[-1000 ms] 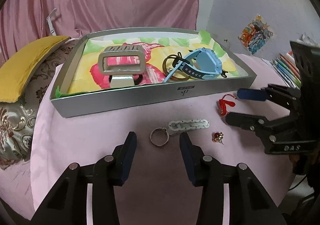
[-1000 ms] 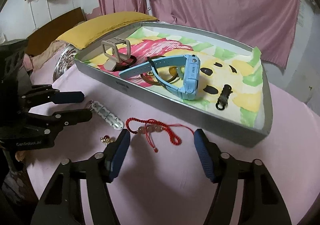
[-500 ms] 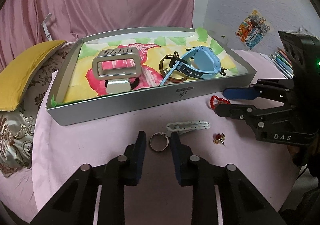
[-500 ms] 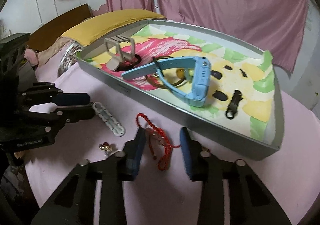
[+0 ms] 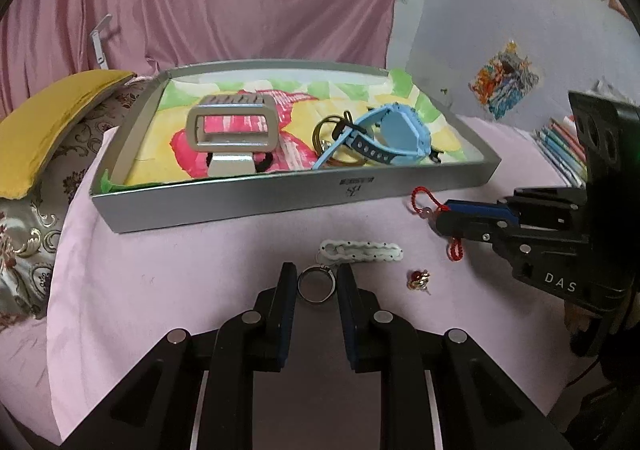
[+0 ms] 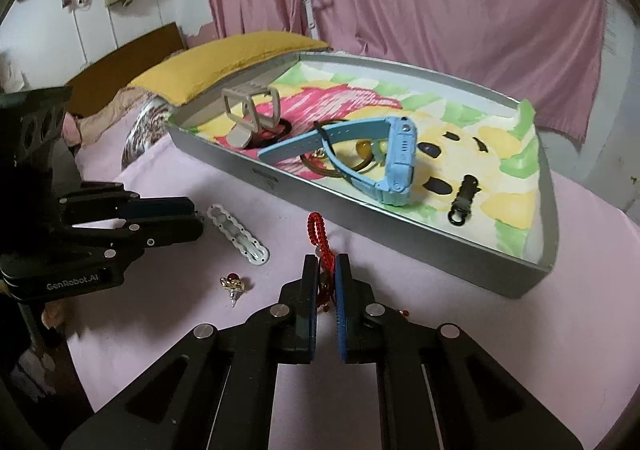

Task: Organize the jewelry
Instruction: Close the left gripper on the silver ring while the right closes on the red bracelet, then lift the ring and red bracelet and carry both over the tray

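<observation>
In the left wrist view, the left gripper (image 5: 318, 282) points down at the pink tablecloth (image 5: 168, 282), and the silver ring (image 5: 315, 284) lies flat between its two blue pads. The jaws have just been closing on it, and now each pad stands against one side of the ring, so I judge the ring is clamped. The ring is joined to the white scalloped charm (image 5: 360, 251), whose long axis runs left to right just beyond the fingertips. The grey tray (image 5: 304, 201) is straight ahead, farther from the gripper, with its long front wall running across the view. So the coming move, as I judge it, is up and forward over this wall. A small red and gold earring (image 5: 418, 279) lies to the right, apart from both tools.

In the right wrist view, the right gripper (image 6: 327, 270) has its jaws closed together on the red cord bracelet (image 6: 318, 236). They have just been closing as well. The cord runs straight away from the tips toward the tray (image 6: 400, 246), so its long axis follows the line of the fingers, and the free loop end lies on the cloth nearest the tray wall. The tray stands ahead and to the right, near this gripper. The blue watch (image 6: 384, 165) already lies inside it.
</observation>
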A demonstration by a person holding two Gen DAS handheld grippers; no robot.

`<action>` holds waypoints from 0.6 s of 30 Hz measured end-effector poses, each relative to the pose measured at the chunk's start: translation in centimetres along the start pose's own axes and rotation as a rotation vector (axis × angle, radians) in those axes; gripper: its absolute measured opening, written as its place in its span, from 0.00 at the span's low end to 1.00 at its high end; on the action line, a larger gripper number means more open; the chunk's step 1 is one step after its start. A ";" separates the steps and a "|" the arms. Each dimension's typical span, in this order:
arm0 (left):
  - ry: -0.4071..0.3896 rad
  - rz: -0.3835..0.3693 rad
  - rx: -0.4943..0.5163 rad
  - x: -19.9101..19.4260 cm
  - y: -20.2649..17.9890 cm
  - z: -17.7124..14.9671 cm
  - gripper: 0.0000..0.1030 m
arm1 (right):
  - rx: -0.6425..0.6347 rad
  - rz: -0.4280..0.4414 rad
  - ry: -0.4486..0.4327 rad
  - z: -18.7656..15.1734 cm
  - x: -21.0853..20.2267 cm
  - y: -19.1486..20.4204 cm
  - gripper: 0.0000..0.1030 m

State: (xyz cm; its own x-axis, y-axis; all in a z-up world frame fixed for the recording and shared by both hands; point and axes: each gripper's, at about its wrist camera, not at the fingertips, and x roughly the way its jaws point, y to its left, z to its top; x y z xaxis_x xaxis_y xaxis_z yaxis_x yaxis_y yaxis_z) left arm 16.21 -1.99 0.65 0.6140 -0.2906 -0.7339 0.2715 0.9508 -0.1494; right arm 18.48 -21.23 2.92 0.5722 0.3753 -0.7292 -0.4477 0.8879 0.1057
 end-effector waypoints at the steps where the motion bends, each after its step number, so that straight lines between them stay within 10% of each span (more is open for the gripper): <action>1: -0.016 -0.001 -0.005 -0.3 -0.1 0.0 0.19 | 0.006 -0.001 -0.014 0.0 -0.3 0.0 0.07; 18: -0.438 0.058 -0.063 -3.5 -0.9 5.5 0.19 | 0.085 -0.126 -0.482 3.6 -5.9 -1.0 0.07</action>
State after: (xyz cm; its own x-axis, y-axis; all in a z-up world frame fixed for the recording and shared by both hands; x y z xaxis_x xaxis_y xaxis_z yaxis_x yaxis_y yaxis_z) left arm 17.84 -2.45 6.99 0.8865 -0.2423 -0.3943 0.1904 0.9675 -0.1663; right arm 18.05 -23.36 9.55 0.8794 0.3264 -0.3466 -0.3089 0.9451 0.1065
